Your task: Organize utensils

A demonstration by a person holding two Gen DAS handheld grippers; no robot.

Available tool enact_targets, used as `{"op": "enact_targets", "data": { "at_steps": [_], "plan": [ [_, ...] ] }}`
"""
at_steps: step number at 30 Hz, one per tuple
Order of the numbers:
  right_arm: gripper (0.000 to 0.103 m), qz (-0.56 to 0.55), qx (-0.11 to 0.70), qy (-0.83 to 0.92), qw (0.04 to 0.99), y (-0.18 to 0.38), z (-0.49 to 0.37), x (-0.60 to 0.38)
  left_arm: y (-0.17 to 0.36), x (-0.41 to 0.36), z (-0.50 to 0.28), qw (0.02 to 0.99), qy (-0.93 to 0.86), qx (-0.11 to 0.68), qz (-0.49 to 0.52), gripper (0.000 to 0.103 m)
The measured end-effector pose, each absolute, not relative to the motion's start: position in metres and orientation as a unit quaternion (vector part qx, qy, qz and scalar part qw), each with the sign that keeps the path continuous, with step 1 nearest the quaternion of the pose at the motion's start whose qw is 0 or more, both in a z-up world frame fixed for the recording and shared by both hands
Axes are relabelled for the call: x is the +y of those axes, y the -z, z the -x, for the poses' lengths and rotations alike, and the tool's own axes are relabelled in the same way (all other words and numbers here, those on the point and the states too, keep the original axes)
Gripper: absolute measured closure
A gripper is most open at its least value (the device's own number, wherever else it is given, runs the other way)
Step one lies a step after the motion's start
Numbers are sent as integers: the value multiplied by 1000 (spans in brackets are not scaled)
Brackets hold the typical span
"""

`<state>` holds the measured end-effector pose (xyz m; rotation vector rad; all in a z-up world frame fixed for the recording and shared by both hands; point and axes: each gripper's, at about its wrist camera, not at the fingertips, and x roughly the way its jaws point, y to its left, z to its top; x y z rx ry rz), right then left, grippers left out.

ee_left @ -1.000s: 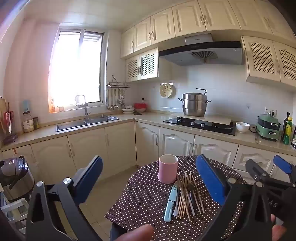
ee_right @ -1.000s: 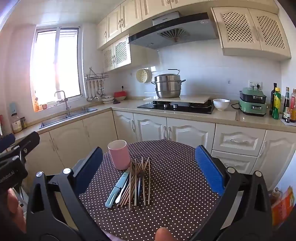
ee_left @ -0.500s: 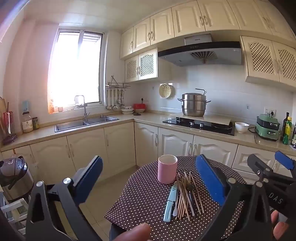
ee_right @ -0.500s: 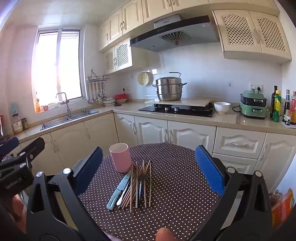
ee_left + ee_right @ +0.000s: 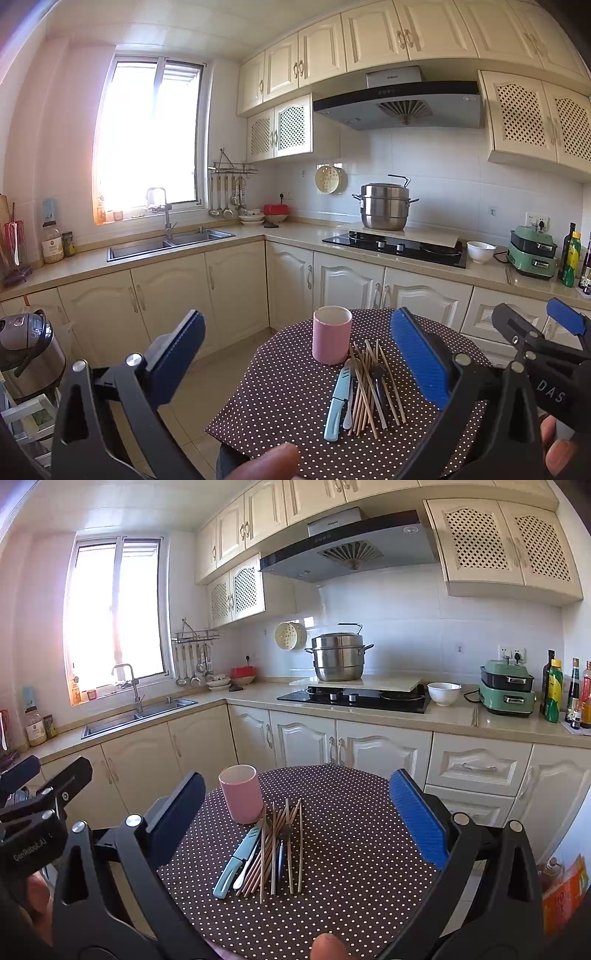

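- Round dotted table (image 5: 351, 849) in a cream kitchen; pink cup (image 5: 241, 794) stands on it.
- Chopsticks (image 5: 280, 849), blue knife (image 5: 238, 862) lie just beside the cup.
- Left gripper (image 5: 295, 354), right gripper (image 5: 297, 812): both spread apart, empty.
- A dark utensil under the chopsticks is hard to identify.

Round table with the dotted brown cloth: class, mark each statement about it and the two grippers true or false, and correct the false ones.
1. The pink cylindrical cup stands upright on the round table with the dotted brown cloth. True.
2. The wooden chopsticks are inside the cup. False: they lie loose on the cloth beside it.
3. The pale blue-handled knife lies next to the chopsticks. True.
4. The right gripper is shut on a chopstick. False: it is open and holds nothing.
5. The left gripper is open. True.
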<state>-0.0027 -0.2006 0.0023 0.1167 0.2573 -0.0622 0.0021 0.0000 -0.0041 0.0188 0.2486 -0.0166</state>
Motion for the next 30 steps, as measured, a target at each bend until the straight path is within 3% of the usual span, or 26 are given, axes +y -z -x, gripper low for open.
{"op": "enact_targets", "data": {
  "at_steps": [30],
  "plan": [
    [5,-56,137,26,989,-1,-7,-203,13,4,-20,988,42,151,13,4]
  ]
}}
